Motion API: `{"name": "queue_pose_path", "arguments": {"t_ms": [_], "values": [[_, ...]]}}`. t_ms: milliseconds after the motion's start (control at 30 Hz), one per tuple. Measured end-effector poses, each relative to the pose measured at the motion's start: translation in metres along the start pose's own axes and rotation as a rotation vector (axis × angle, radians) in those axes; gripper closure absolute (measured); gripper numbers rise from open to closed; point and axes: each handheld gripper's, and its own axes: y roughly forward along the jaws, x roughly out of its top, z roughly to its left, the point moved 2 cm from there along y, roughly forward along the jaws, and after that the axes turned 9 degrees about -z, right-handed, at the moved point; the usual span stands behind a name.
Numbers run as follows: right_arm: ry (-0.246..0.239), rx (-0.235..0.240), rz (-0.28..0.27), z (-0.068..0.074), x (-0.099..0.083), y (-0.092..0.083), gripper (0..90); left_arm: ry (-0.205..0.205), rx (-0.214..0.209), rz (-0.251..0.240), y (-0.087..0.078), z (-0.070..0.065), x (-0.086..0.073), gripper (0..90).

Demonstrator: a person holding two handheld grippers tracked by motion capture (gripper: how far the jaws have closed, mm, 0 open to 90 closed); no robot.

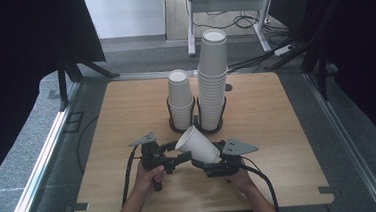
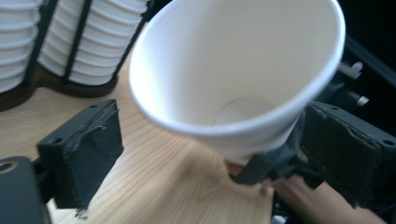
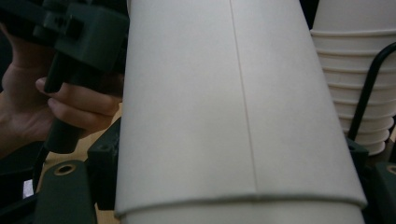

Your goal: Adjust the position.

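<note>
The wooden table [image 1: 278, 130] lay mostly bare, with broad free board to either side and along its near edge. Toward the far edge stood the tall cup stack [image 1: 212, 79] and, just beside it, the short cup stack [image 1: 180, 100], each in a black wire holder. Nearer the person, a single paper cup [image 1: 197, 144] hung tilted above the board, its mouth toward the stacks. The right gripper [image 1: 215, 165] clamped its body. The left gripper [image 1: 172, 154] stood apart, its jaws flanking the cup's rim without pressing it.
</note>
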Motion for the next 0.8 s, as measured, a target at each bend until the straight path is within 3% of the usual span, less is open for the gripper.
{"name": "queue_pose_path", "arguments": {"t_ms": [200,533,800], "values": [[-0.011,0.011,0.016,0.006,-0.004,0.006,22.8,0.006,-0.015,-0.004,0.014,-0.001,0.004,1.6],[-0.019,0.010,0.041,0.008,-0.008,0.010,23.2,-0.026,-0.037,-0.034,0.022,0.003,0.003,4.2],[-0.017,0.014,0.068,0.008,-0.011,0.013,22.8,0.020,-0.036,-0.042,0.024,-0.001,0.000,10.7]]}}
